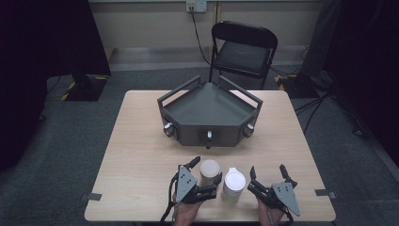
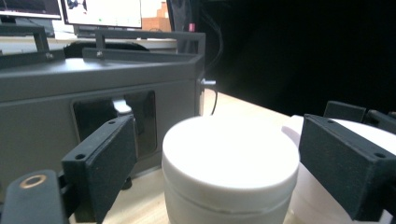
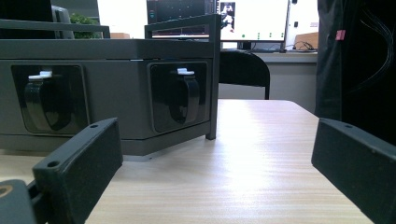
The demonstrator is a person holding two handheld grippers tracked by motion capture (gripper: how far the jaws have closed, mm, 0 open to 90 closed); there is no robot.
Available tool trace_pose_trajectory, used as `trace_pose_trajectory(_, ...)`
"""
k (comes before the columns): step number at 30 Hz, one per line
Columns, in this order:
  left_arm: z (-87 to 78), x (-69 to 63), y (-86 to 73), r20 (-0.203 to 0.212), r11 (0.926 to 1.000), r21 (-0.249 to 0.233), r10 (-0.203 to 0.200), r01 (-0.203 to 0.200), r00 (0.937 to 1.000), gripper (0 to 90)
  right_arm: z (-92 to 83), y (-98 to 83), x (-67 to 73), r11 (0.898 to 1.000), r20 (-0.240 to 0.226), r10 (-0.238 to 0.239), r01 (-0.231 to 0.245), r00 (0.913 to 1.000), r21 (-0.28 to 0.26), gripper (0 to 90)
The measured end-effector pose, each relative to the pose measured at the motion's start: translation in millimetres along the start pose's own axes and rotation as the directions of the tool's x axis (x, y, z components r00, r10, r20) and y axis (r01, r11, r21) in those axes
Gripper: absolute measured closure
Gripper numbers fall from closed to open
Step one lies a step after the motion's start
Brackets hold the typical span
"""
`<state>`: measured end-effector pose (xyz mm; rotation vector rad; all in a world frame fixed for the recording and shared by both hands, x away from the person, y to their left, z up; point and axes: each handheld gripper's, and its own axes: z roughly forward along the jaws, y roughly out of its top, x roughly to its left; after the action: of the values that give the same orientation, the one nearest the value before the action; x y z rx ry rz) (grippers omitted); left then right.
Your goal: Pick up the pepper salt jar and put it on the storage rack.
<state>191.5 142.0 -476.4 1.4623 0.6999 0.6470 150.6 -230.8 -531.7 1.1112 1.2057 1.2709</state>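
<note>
We see a pale wood-grain rectangular surface (image 1: 141, 155) carrying a dark grey angular metal tray with raised rails and three knobbed front panels (image 1: 209, 113) at its centre toward twelve o'clock. Beyond the surface at twelve o'clock stands a black folding chair (image 1: 242, 49).

At six o'clock, near the front edge, two jars stand just beside each other: a squat beige-lidded round plastic jar (image 1: 210, 172) and, at its three o'clock, a white round plastic jar with a white lid (image 1: 234, 182).

Our left hand-held gripper (image 1: 205, 170) has its jaws spread around the beige-lidded jar, one at nine o'clock of it and one at three, between the two jars; in the left gripper view gaps show on both sides, so nothing is pinched. Our right hand-held gripper (image 1: 268, 170) sits at three o'clock of the white jar, jaws spread wide over bare surface.
</note>
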Motion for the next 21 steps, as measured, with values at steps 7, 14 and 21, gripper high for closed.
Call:
trace_pose_trajectory(7, 2.9, -2.5, -6.7, -0.01, 0.9999, 0.015, 0.0, 0.001, 1.0, 16.0, 0.0, 0.0, 0.0, 1.0, 0.0, 0.0, 0.0, 1.0, 0.0, 0.6)
trace_pose_trajectory(14, 5.9, -4.3, -12.2, -0.016, 0.9995, 0.03, 0.003, -0.002, 0.9999, 19.8, 0.0, 0.0, 0.0, 1.0, 0.0, 0.0, 0.0, 1.0, 0.0, 0.6)
trace_pose_trajectory(21, 9.8, -2.7, -17.9, -0.011, 0.9991, 0.04, -0.01, 0.011, 0.9999, 23.8, 0.0, -0.1, -0.3, 1.0, -0.001, 0.0, 0.0, 1.0, 0.0, 0.6)
